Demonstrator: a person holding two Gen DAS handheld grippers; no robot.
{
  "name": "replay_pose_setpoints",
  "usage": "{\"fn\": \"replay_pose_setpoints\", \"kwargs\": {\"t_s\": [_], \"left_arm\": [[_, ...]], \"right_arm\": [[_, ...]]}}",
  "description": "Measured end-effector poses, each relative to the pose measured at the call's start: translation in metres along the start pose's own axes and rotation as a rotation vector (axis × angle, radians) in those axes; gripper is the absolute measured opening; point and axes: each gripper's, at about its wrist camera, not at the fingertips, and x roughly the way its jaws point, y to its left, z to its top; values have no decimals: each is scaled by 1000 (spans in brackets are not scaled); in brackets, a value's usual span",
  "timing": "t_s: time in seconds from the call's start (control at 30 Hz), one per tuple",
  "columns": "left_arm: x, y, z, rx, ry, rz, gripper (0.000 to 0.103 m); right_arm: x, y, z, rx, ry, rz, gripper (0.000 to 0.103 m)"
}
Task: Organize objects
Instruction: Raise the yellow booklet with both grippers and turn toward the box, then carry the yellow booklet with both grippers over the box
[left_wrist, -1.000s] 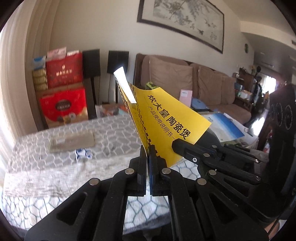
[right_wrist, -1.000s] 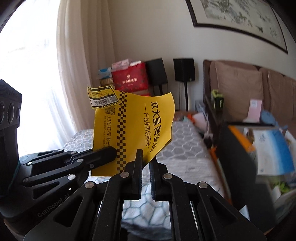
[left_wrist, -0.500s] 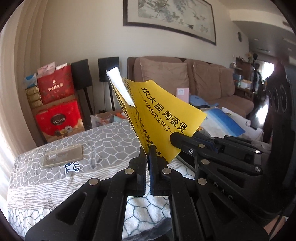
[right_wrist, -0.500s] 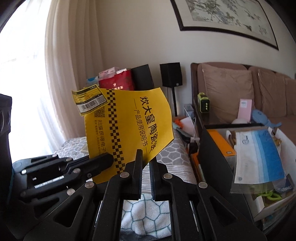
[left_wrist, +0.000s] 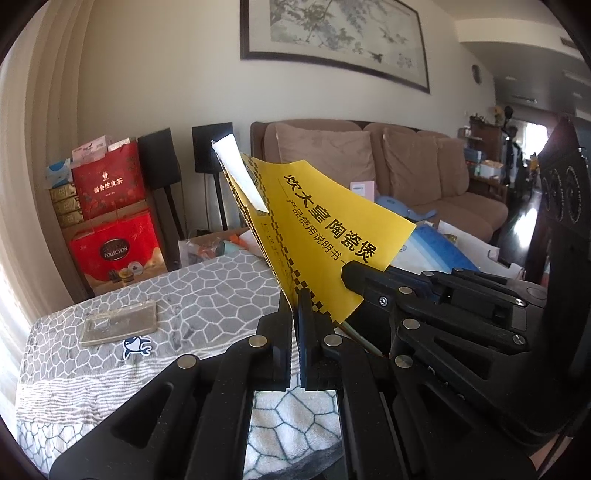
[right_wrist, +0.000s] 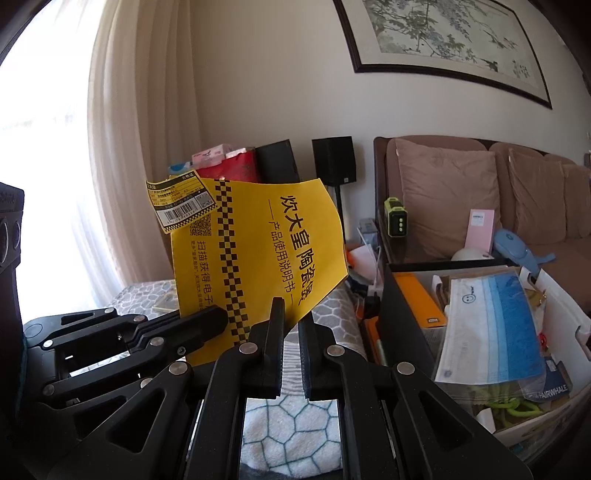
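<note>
Above honeycomb-patterned table cover (left_wrist: 207, 295), both jaws pinching yellow leaflet (right_wrist: 258, 254); brown sofa (left_wrist: 424, 173), framed painting (left_wrist: 332, 33) behind.

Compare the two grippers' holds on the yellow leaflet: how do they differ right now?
The left gripper pinches the yellow leaflet at its checkered band, near the fold; the right gripper pinches the plain part beside the printed title. In the right wrist view the left gripper comes in from the left side with its fingers lying almost level, while the right gripper comes from below. Both are shut on the lower edge and hold the leaflet up above the patterned cloth.
</note>
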Motion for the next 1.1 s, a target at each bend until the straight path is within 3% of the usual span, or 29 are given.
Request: {"fn": "replay_pose_setpoints", "kwargs": {"t_s": [1.1], "left_arm": [[10,-36,20,73,-74,-16,3]], "right_arm": [[-18,-37,13,24,-64,-58,8]]}}
